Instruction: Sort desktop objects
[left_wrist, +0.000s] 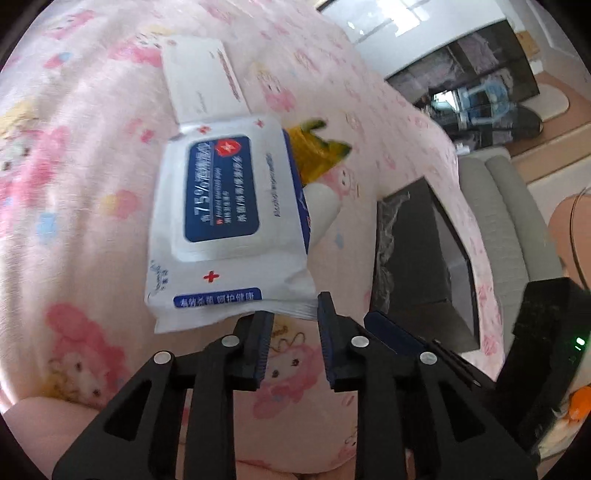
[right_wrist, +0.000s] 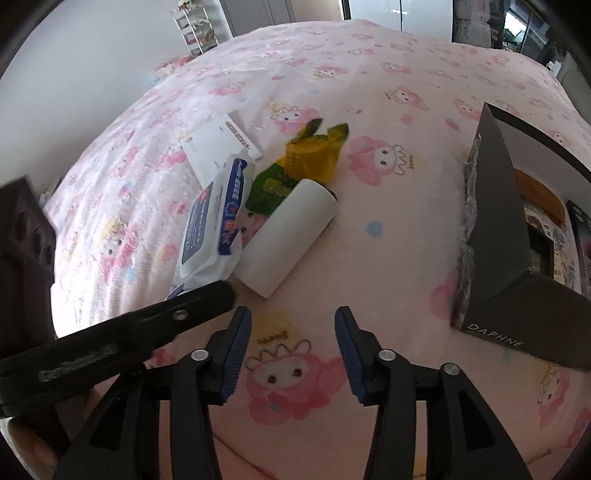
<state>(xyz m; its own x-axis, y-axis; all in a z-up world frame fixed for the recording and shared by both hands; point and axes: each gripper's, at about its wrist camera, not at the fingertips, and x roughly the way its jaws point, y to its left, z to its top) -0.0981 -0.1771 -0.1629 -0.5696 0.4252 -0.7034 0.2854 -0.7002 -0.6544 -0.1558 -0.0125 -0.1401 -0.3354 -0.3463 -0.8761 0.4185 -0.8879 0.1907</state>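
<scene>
A white and blue wet-wipes pack (left_wrist: 225, 218) lies on the pink cartoon-print cover, just ahead of my open left gripper (left_wrist: 293, 317), whose tips sit at the pack's near edge. The pack also shows in the right wrist view (right_wrist: 214, 218). Beside it lie a white roll (right_wrist: 288, 240), a yellow-green snack bag (right_wrist: 295, 166) and a flat white box (right_wrist: 218, 147). My right gripper (right_wrist: 293, 325) is open and empty, hovering over the cover short of the roll. The left gripper's arm (right_wrist: 122, 332) crosses the right wrist view at left.
A dark open box marked DAPHNE (right_wrist: 509, 258), with items inside, stands at the right on the cover; it also shows in the left wrist view (left_wrist: 417, 258). A grey cushion (left_wrist: 502, 214) and the floor lie beyond the cover's right edge.
</scene>
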